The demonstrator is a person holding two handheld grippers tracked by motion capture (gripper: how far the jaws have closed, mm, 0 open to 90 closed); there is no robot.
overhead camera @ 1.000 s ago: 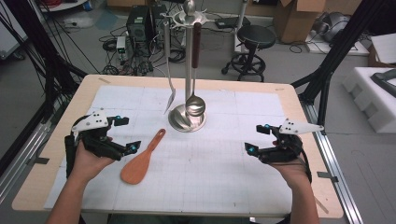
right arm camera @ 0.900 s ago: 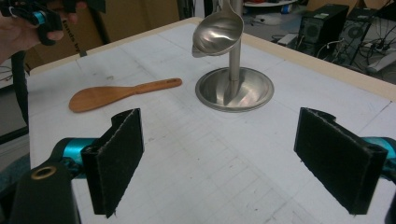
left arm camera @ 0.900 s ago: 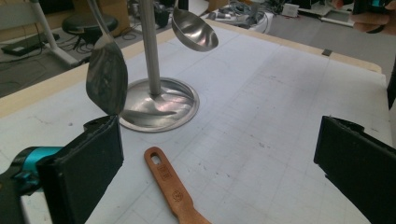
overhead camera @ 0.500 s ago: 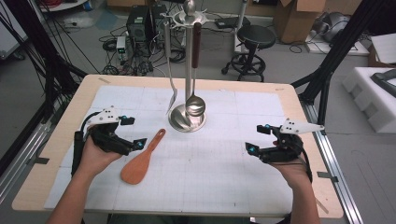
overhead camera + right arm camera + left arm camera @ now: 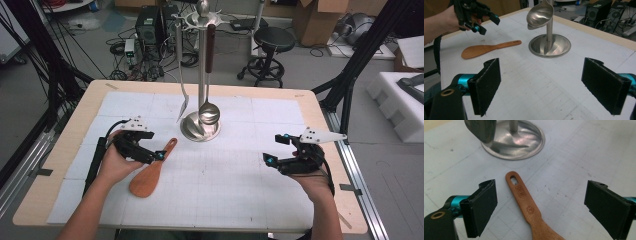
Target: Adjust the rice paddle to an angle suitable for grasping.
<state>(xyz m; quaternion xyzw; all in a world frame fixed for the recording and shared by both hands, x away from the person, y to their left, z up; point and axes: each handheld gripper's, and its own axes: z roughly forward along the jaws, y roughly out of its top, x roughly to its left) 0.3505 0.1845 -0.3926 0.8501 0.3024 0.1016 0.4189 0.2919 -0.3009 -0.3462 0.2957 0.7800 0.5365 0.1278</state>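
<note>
On the table (image 5: pixel 75 200), just left of and nearer than the round steel base of the utensil stand (image 5: pixel 200 127), lies one wooden spatula (image 5: pixel 150 172). Its long axis runs diagonally: the handle end, with its hanging slot, points toward the stand's base, and the broad blade points away from it toward the person's side. In the left gripper view the slotted handle (image 5: pixel 522 195) lies flat on the gridded mat, aimed at the base (image 5: pixel 519 143).

The left tool (image 5: pixel 156 155) hovers over the spatula's handle, on the side away from the stand. Its jaws have just been closing a little, yet they stand apart, one on each side of the handle, and neither pad touches the wood. The right tool (image 5: pixel 275 148) rests well to the right of the stand, jaws apart and with nothing between them (image 5: pixel 541 82).

Two utensils hang from the stand: one steel ladle (image 5: pixel 208 112), its bowl just above the base, and one thinner, flatter piece (image 5: pixel 183 107) left of the pole, possibly a slotted turner, though the picture is too soft to be sure. There are two tools, one spatula and one stand.
</note>
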